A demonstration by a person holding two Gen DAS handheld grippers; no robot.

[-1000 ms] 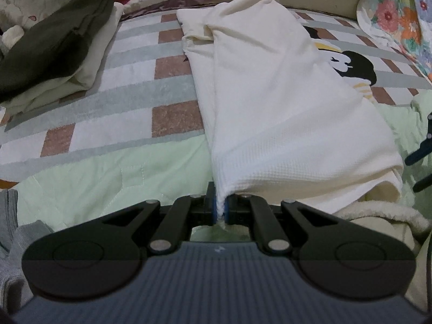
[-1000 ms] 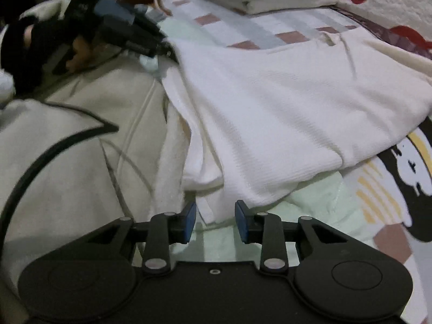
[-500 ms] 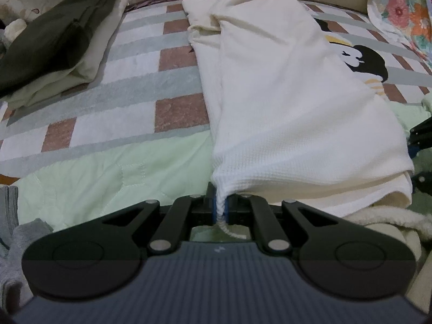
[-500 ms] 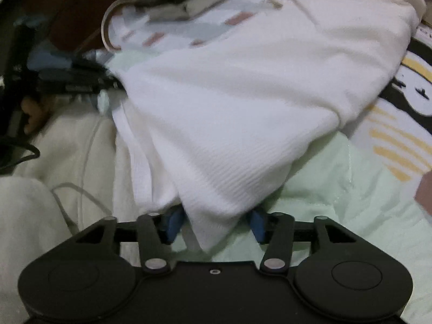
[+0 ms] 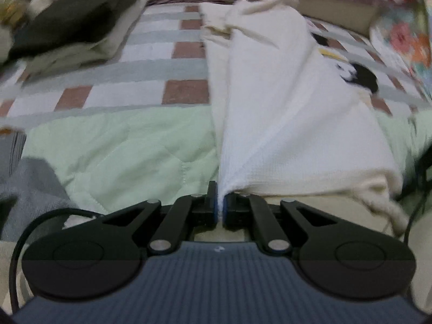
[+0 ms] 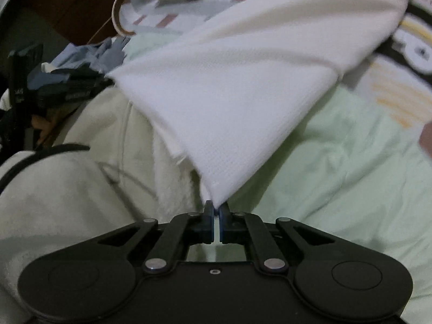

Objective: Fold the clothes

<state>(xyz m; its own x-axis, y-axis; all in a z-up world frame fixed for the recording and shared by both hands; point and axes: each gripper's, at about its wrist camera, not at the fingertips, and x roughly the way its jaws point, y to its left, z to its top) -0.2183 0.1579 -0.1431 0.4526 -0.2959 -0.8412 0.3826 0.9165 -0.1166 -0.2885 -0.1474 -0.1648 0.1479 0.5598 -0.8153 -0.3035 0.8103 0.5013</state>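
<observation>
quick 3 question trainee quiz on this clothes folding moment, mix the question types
1. True or false: the left gripper is shut on a corner of the white garment.
2. What does the right gripper pinch? A) the green quilt B) a corner of the white garment C) nothing
3. What lies at the far left in the left wrist view?

Key:
1. True.
2. B; its jaws have just closed on that corner.
3. A stack of folded clothes, dark on top.
</observation>
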